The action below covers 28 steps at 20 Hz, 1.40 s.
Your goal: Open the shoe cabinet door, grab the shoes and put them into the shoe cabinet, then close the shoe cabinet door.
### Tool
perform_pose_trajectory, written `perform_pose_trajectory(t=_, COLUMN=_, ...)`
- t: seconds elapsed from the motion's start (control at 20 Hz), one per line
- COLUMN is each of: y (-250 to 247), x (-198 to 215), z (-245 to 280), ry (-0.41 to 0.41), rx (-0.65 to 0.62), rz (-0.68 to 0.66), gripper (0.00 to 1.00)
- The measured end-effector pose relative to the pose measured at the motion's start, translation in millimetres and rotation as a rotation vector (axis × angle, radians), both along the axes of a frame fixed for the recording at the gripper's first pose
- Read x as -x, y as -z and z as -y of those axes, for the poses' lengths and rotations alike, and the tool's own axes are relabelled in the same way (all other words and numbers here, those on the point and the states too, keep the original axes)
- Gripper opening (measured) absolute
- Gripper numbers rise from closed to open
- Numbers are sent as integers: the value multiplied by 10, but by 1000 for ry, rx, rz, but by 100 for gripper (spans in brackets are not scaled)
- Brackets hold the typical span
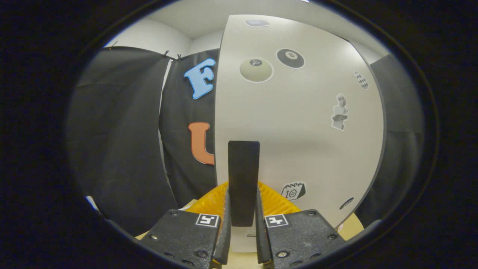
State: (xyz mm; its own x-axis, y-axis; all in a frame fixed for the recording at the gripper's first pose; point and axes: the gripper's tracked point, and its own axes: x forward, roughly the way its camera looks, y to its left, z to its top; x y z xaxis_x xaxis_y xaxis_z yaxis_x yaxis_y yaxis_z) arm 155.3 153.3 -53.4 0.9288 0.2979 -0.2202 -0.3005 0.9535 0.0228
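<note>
Clamping a tall black handle [243, 179] between its two fingers [226, 231], the hand-held gripper [242, 224] faces the white shoe cabinet door [298, 142] head on, and both finger pads press against the sides of the handle's lower part. The handle is a flat upright bar fixed near the door's left edge, and it rises well above the fingertips. Yellow ribbed pieces of the hand-held gripper [209, 201] fan out to either side just behind the fingers, and each black finger block carries a small square black-and-white marker [207, 220]. Several stickers are scattered over the door panel: a cream ball [256, 69] and a black eight-ball [290, 58] up high, a small chequered oval [361, 80] toward the right edge, a grey bust figure [339, 112] lower down, and a calendar page [293, 191] just to the right of the handle's foot. From this angle I cannot tell whether the door is fully closed or slightly ajar. Black cloth [119, 142] hangs to the left of the door and again beyond its right edge, with a white wall [149, 35] and ceiling above. A pale surface [351, 228] peeks out beneath the door's lower right corner, beside the right finger block.
</note>
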Motion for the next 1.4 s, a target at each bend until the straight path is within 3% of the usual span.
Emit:
perform_pose_trajectory(t=0.65, y=-114, x=971, z=606, ry=-136, rx=56, rz=9, gripper=31)
perform_pose_trajectory(t=1.4, y=-236, x=1745, z=1583, ry=-146, rx=63, rz=19, gripper=31)
